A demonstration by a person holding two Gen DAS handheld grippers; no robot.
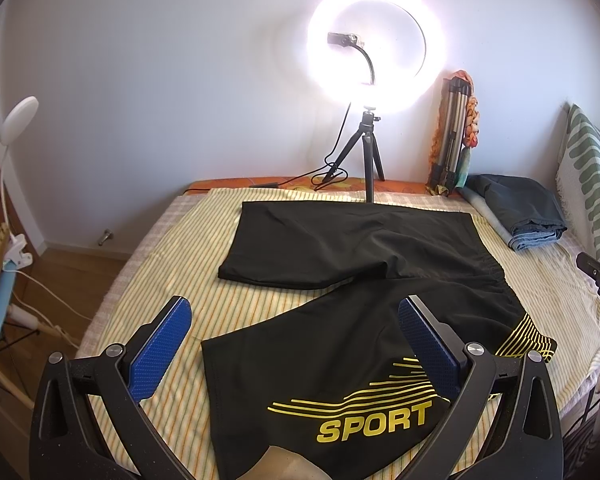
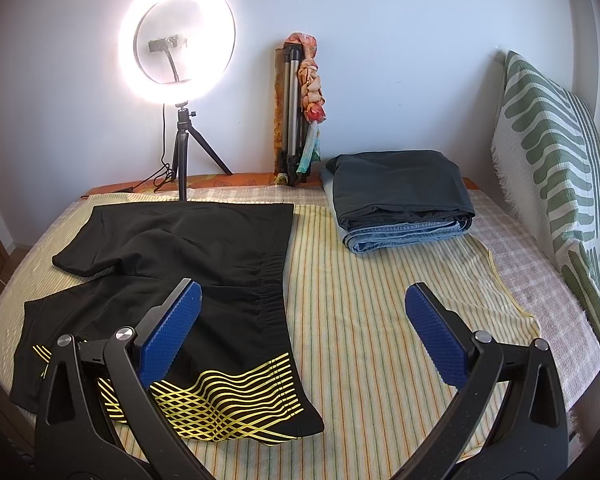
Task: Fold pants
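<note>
Black sport shorts (image 1: 340, 264) with yellow stripes and the word SPORT lie spread flat on a striped bed cover (image 1: 172, 280), legs apart, waistband to the right. They also show in the right wrist view (image 2: 188, 248). My left gripper (image 1: 296, 320) is open and empty, hovering over the near leg's hem. My right gripper (image 2: 304, 304) is open and empty, above the cover just right of the waistband's near corner. The right gripper's tip shows at the right edge of the left wrist view (image 1: 598, 272).
A lit ring light on a small tripod (image 2: 180, 120) stands at the bed's far edge. A folded tripod with a scarf (image 2: 300, 108) leans on the wall. A stack of folded pants (image 2: 404, 204) lies at the back right. A green-patterned pillow (image 2: 560, 160) stands on the right.
</note>
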